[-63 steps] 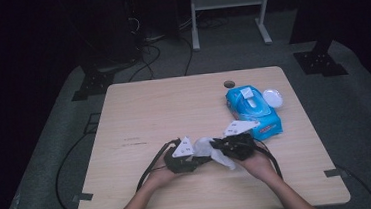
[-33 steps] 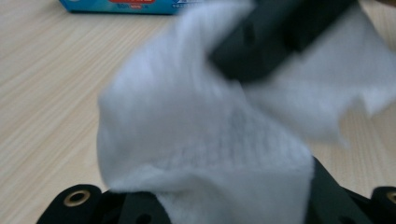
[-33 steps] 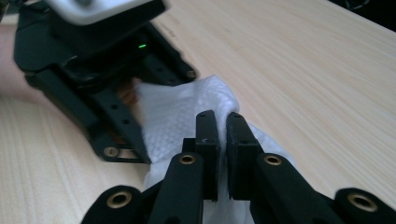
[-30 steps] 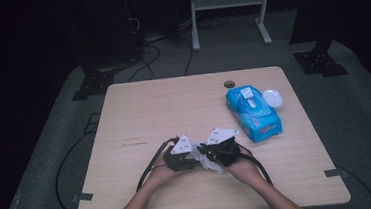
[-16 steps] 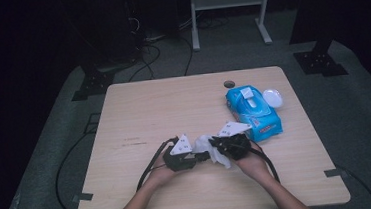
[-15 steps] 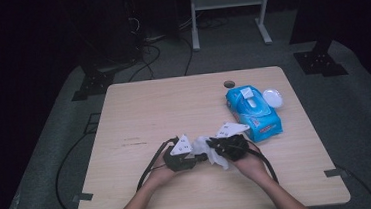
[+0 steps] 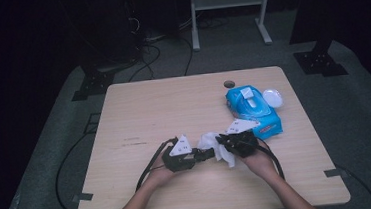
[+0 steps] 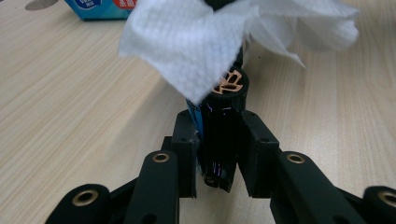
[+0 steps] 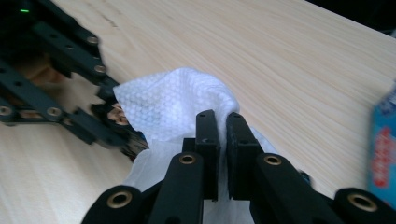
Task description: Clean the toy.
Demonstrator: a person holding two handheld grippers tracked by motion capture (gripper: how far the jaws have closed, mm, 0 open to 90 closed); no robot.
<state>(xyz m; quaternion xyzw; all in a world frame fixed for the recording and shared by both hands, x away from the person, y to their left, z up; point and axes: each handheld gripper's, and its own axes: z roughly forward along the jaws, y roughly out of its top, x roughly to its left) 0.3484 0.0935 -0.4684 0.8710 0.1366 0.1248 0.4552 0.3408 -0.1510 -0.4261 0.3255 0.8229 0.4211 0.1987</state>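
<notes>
Black tube [image 8: 222,135], gold logo on its cap, clamped in left gripper [image 8: 219,149]; right gripper [image 9: 223,140] pinches white wipe [image 9: 173,107].

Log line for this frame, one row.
left claw: shut on black cylinder | right claw: shut on white wipe | wipe touching cylinder end

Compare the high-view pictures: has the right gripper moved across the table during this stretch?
Yes. The right gripper slid left, away from the blue wipes pack, towards the left gripper, then came back right and again sits beside the pack.
</notes>
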